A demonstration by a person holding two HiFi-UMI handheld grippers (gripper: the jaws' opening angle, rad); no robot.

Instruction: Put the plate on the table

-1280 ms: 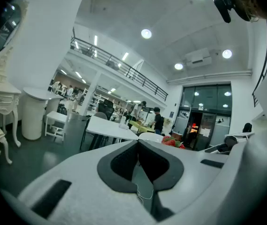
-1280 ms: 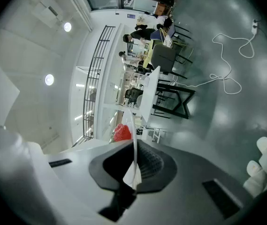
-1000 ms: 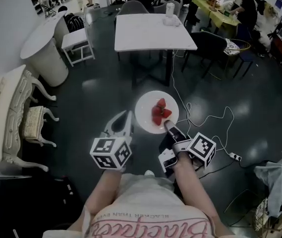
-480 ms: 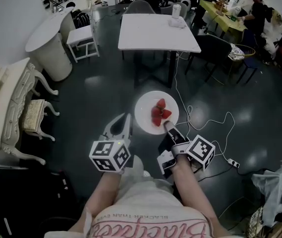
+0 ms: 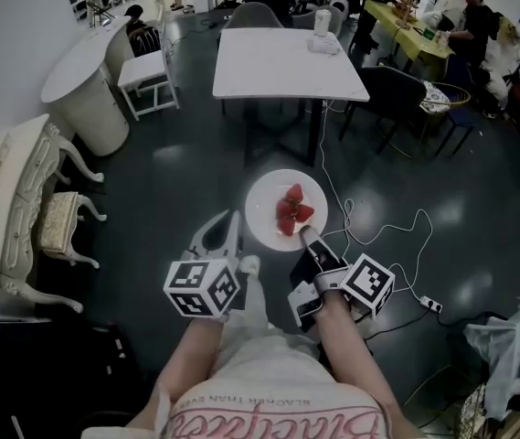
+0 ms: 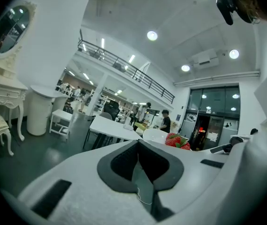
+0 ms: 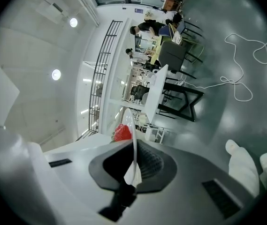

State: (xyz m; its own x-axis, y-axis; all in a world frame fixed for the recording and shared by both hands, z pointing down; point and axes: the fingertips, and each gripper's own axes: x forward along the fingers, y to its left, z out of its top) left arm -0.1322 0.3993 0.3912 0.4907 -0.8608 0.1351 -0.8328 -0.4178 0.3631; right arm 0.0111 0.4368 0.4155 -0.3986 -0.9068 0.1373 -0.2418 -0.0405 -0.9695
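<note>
A white plate (image 5: pixel 264 206) with red strawberries (image 5: pixel 289 210) hangs level above the dark floor in the head view. My right gripper (image 5: pixel 307 237) is shut on its near rim. In the right gripper view the plate (image 7: pixel 133 125) shows edge-on between the jaws, with the strawberries (image 7: pixel 121 132) to its left. To the plate's left, my left gripper (image 5: pixel 224 230) is shut with nothing in it. Its own view shows the plate (image 6: pixel 153 135) and strawberries (image 6: pixel 176 141) off to the right. The white square table (image 5: pixel 287 67) stands ahead, well beyond the plate.
A small white container (image 5: pixel 322 27) sits at the table's far right corner. A dark chair (image 5: pixel 392 85) stands right of the table, a round white table (image 5: pixel 81 76) and an ornate stool (image 5: pixel 58 222) left. A white cable (image 5: pixel 383 229) lies on the floor. People sit at the back right.
The view has shifted a little and a white shoe has come forward between the grippers. The right gripper still holds the plate by its rim; the left stays shut and empty.
</note>
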